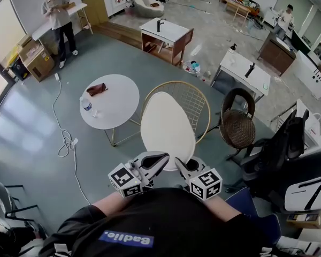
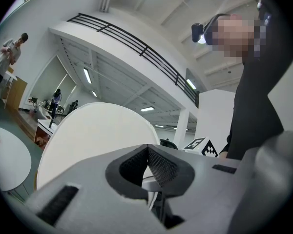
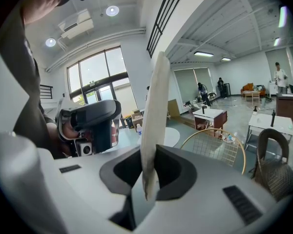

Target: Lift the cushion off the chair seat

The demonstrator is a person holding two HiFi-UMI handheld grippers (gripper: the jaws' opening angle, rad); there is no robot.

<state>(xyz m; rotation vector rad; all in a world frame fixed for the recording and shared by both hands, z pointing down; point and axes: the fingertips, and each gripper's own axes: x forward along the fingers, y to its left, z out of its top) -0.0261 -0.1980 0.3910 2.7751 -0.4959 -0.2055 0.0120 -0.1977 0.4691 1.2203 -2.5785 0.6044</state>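
Note:
The white oval cushion point(image 1: 167, 127) hangs tilted above the gold wire chair point(image 1: 195, 98), clear of its seat. My right gripper point(image 1: 179, 164) is shut on the cushion's near edge. In the right gripper view the cushion point(image 3: 154, 106) stands edge-on between the jaws of the right gripper point(image 3: 147, 174), with the chair's wire back point(image 3: 212, 147) beyond. My left gripper point(image 1: 163, 158) sits just left of that edge. In the left gripper view its pads meet, so the left gripper point(image 2: 147, 152) is shut with nothing between them, and the cushion's broad face point(image 2: 93, 135) rises behind it.
A round white table point(image 1: 115, 103) left of the chair carries a bottle point(image 1: 86, 105) and a brown item point(image 1: 96, 89). A dark wicker chair point(image 1: 237, 127) and a black office chair point(image 1: 281, 149) stand to the right. A cable point(image 1: 64, 138) trails on the floor at left.

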